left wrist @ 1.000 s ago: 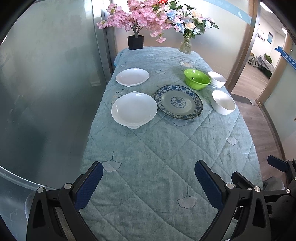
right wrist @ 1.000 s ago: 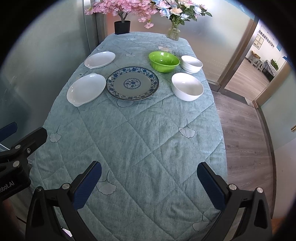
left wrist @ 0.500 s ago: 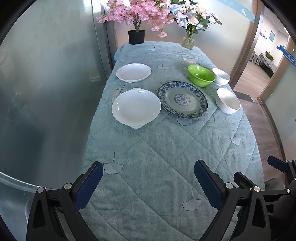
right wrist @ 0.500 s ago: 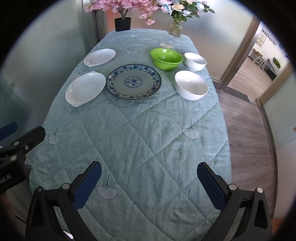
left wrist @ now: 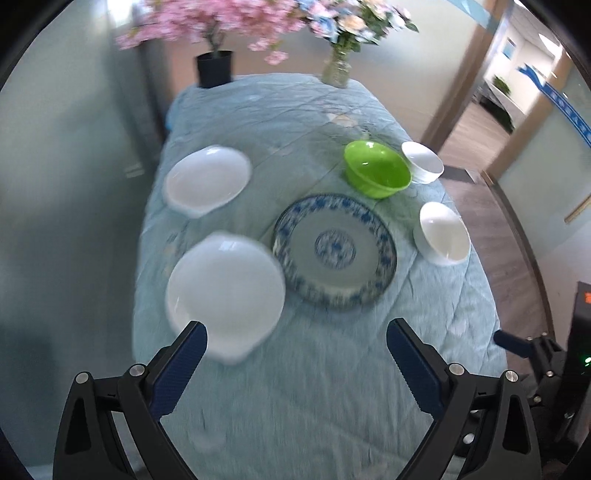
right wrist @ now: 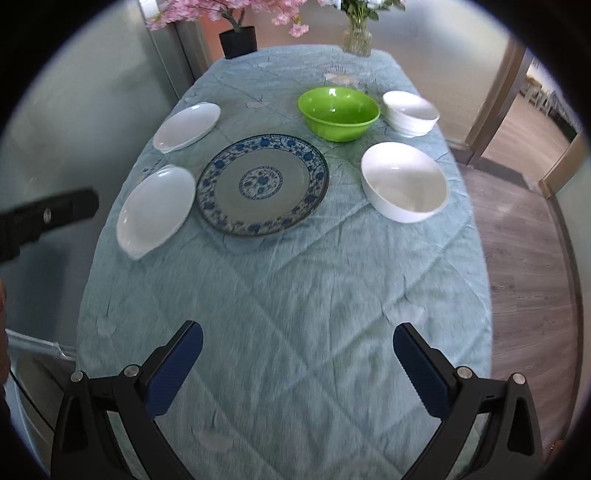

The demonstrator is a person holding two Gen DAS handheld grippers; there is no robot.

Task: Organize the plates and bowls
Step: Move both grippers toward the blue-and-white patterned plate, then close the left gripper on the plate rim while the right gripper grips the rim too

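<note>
Jaws of both grippers stand wide apart and hold nothing. The left gripper [left wrist: 295, 343] hangs low over the near part of the surface [left wrist: 314, 387], which is covered by a light blue quilted cloth [right wrist: 295, 295], and its left finger [left wrist: 181, 365] is just in front of the near white dish [left wrist: 225, 291], overlapping its edge in the left view; I cannot tell if they touch. The right gripper [right wrist: 297, 347] hangs over bare cloth, well apart from all the dishes. Beside the near white dish, on its right, lies the blue-patterned plate [right wrist: 262, 184], flat on the cloth, with their rims very close. Further right, apart from the plate, stands a white bowl [right wrist: 404, 181]. Behind the near white dish lies a second white dish [right wrist: 186, 127], near the left edge of the surface. Behind the plate stands the green bowl [right wrist: 339, 112], and just beside it on the right is a smaller white bowl [right wrist: 410, 112]; it looks like a stack, but this is hard to tell. At the far end stand a black pot [right wrist: 238, 42] with pink blossoms [left wrist: 192, 22] and a glass vase [right wrist: 356, 37] with mixed flowers [left wrist: 351, 22]. To the right is a wooden floor [right wrist: 517, 240].
</note>
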